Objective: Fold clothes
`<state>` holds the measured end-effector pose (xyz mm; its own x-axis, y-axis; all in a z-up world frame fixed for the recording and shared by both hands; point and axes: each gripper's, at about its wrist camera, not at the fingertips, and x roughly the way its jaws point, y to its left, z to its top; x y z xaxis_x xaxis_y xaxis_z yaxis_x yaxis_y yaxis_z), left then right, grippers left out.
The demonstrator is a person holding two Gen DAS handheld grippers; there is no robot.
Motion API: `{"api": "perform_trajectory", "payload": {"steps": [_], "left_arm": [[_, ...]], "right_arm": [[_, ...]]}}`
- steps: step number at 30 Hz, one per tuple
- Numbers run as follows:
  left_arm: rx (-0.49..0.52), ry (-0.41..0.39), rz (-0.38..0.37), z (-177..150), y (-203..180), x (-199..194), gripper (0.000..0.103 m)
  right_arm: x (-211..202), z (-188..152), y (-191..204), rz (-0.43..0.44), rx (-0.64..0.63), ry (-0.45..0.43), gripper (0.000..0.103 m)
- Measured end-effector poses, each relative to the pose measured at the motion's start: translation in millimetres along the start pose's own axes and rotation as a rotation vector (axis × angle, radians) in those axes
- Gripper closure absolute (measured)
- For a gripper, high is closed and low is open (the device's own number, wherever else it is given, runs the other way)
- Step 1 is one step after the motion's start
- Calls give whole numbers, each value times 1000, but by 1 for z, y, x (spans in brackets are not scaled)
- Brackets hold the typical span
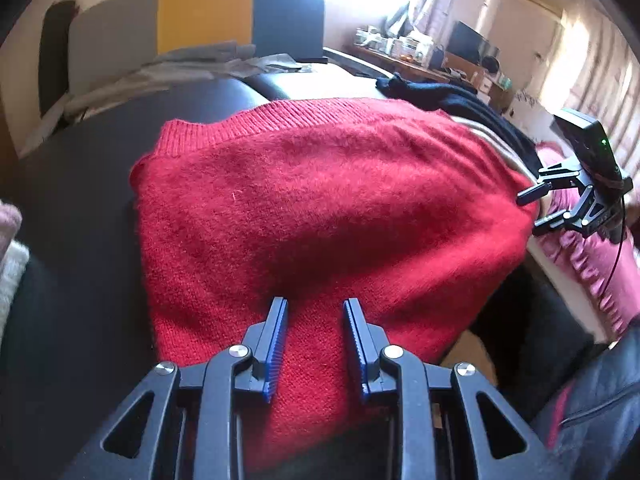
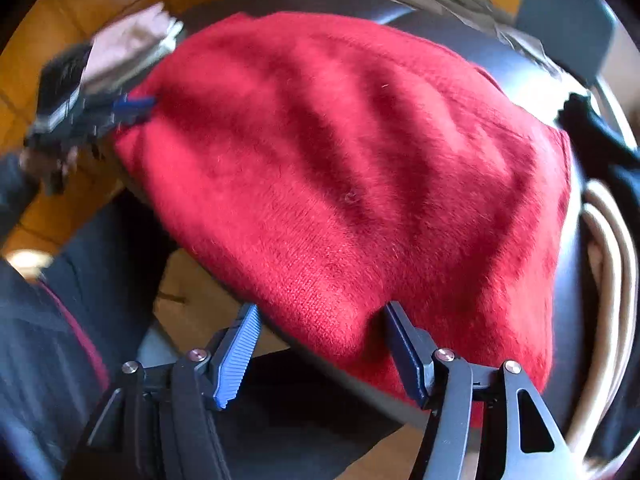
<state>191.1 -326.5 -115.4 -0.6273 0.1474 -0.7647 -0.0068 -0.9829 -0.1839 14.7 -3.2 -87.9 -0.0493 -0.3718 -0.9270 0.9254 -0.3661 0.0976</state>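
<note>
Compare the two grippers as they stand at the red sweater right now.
The left gripper has its jaws narrowly parted over the red sweater, pads above the knit; the right gripper is spread much wider. The left sits over the sweater's near side, while the right straddles an edge hanging over the dark table. Both are open, with ribbed blue pads.

Right gripper [image 2: 320,344] fingers [image 2: 236,356] spread wide at red sweater [image 2: 340,160] edge.

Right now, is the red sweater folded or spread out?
Folded: the fuzzy red knitted sweater lies as a compact block, no sleeves showing, on the dark table.
</note>
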Motion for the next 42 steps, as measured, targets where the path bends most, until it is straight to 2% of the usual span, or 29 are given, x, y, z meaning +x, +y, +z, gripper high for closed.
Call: {"api": "perform_trajectory", "payload": {"steps": [1, 3, 4, 5, 7, 9, 11, 13, 16, 18, 20, 24, 28, 37, 38, 42], "left_arm": [[-23, -22, -12, 5, 0, -4, 74], [-86, -120, -81, 19, 2, -19, 74], [-104, -163, -93, 29, 2, -23, 71], [-101, -206, -67, 41, 0, -25, 71], [-63, -235, 8, 62, -6, -19, 71], [-30, -233, 60, 79, -12, -7, 70], [20, -197, 115, 90, -17, 11, 70], [56, -156, 179, 98, -19, 31, 70], [-6, -126, 220, 91, -11, 49, 69], [-48, -106, 247, 87, -6, 61, 68], [-88, -92, 271, 83, -2, 71, 68], [-141, -121, 285, 79, -1, 71, 67], [-153, -139, 288, 70, 0, 69, 66], [-167, -151, 278, 64, 14, 63, 66], [-177, -154, 269, 63, 17, 61, 66], [-283, -156, 147, 63, 35, 46, 66]], "right_arm": [[-9, 4, -1, -6, 14, -31, 38], [-22, 21, -4, -28, 37, -145, 33], [-29, 31, -6, -40, 48, -206, 19], [-35, 40, -8, -51, 59, -267, 6], [-38, 62, -10, -80, 78, -357, 4], [-22, 77, -7, -117, 96, -342, 4], [6, 96, -6, -161, 114, -292, 4], [27, 115, -22, -198, 134, -228, 4], [51, 116, -45, -204, 175, -182, 4], [57, 119, -53, -204, 184, -206, 0], [60, 120, -54, -210, 170, -268, 0], [69, 125, -59, -215, 164, -320, 0], [68, 126, -55, -218, 166, -322, 0], [68, 116, -29, -296, 233, -311, 0], [68, 113, -25, -302, 242, -313, 0], [64, 103, -13, -308, 270, -330, 0]]}}
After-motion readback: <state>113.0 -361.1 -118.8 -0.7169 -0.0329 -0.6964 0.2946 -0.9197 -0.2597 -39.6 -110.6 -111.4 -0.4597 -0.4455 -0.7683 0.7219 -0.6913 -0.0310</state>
